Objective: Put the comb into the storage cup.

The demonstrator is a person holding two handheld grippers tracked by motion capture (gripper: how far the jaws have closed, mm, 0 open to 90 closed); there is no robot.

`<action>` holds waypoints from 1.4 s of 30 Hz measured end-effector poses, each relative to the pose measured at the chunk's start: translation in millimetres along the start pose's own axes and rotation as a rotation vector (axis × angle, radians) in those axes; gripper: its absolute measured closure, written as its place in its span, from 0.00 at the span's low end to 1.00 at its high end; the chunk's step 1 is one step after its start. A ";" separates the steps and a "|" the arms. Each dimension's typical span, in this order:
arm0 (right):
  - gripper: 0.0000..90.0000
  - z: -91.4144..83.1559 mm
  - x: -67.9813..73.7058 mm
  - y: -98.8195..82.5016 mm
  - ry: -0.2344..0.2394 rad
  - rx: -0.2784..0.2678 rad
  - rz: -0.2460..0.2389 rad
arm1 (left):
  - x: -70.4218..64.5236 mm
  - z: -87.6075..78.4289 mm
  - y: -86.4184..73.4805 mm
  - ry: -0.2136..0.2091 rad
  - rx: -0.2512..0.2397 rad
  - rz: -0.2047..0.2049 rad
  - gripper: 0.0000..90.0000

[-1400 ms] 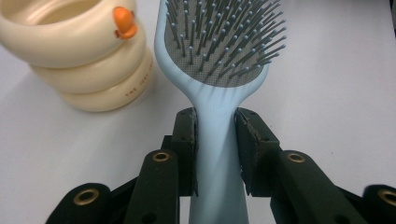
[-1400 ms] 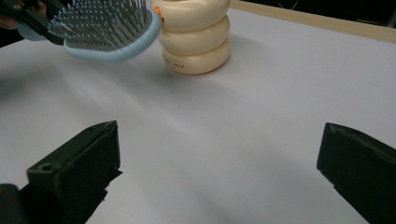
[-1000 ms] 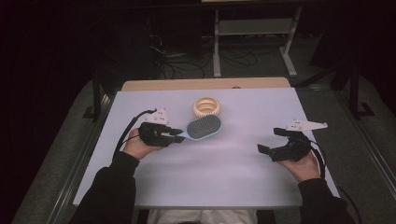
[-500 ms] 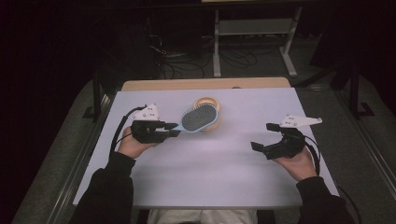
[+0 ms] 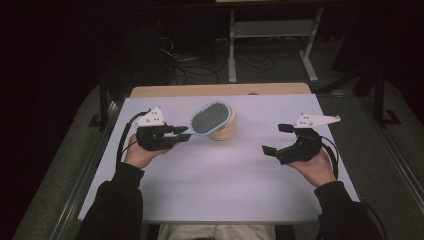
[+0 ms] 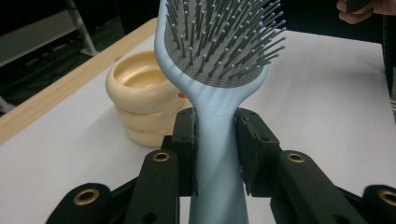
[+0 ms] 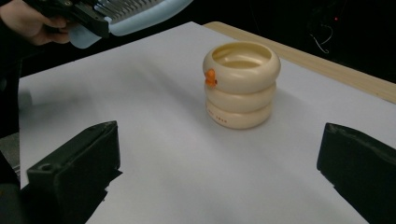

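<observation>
My left gripper (image 5: 183, 133) has its fingers (image 6: 184, 140) clamped on the neck of the brush (image 5: 210, 119), just below the head, and I hold it in the air with the bristles up and the head over the cup (image 5: 224, 129). The brush looks like light, stiff plastic; the handle is smooth and tapers, so I judge it could slide or pivot between flat pads if I swing it fast. The neck, where it flares toward the head, seems the surest place to hold, and the bristle pins look bendable, best kept off any hard edge. The cup, cream and ribbed in three rings, stands upright on the white tabletop (image 5: 235, 190); it looks rigid and light enough to tip if knocked. My right gripper (image 5: 279, 138) hovers well apart from it, fingers (image 7: 77, 168) wide and empty.
</observation>
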State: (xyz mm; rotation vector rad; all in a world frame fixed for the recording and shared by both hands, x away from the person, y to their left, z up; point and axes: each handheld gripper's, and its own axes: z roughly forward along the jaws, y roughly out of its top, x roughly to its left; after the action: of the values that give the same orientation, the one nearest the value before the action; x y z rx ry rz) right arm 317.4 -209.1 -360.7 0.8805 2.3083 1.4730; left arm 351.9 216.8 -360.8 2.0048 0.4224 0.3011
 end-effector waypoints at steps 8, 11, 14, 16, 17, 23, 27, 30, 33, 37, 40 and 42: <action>0.00 10.0 5.1 23.1 0.023 0.013 -0.031 | 0.7 -2.2 0.8 0.007 -0.014 -0.004 0.78; 0.00 14.0 8.0 29.3 0.031 0.019 -0.044 | 1.4 -3.4 1.3 0.010 -0.022 -0.005 0.78; 0.00 17.0 10.0 34.7 0.040 0.027 -0.055 | 1.4 -4.7 1.9 0.017 -0.028 -0.005 0.78; 0.00 17.7 10.6 39.1 0.043 0.031 -0.061 | 1.6 -5.6 2.0 0.013 -0.035 -0.002 0.78; 0.00 17.8 10.4 40.7 0.044 0.031 -0.061 | 1.7 -5.7 2.1 0.014 -0.036 -0.004 0.78; 0.00 20.3 7.2 53.5 0.052 0.039 -0.056 | 0.7 -3.3 3.1 0.016 -0.033 0.000 0.78; 0.00 23.5 6.2 59.4 0.051 0.045 -0.055 | -0.1 -2.8 4.4 0.018 -0.036 0.005 0.78; 0.00 26.8 5.5 62.1 0.052 0.049 -0.053 | -0.9 -2.7 4.7 0.021 -0.033 0.009 0.78; 0.00 30.9 3.8 65.9 0.053 0.050 -0.050 | -0.8 -2.6 5.1 0.021 -0.037 0.009 0.78; 0.00 37.4 2.2 72.3 0.059 0.051 -0.048 | -0.3 -2.7 5.7 0.024 -0.040 0.013 0.78; 0.00 44.2 0.6 76.9 0.067 0.045 -0.038 | -0.3 -2.4 5.8 0.021 -0.043 0.014 0.78; 0.00 50.2 -0.5 79.8 0.073 0.046 -0.033 | -1.2 -2.1 6.3 0.023 -0.046 0.015 0.78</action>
State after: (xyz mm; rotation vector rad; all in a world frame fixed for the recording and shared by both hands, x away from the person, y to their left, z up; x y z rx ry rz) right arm 371.7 -149.0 -312.5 0.8089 2.4067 1.4675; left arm 351.1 215.4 -354.3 1.9616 0.4111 0.3407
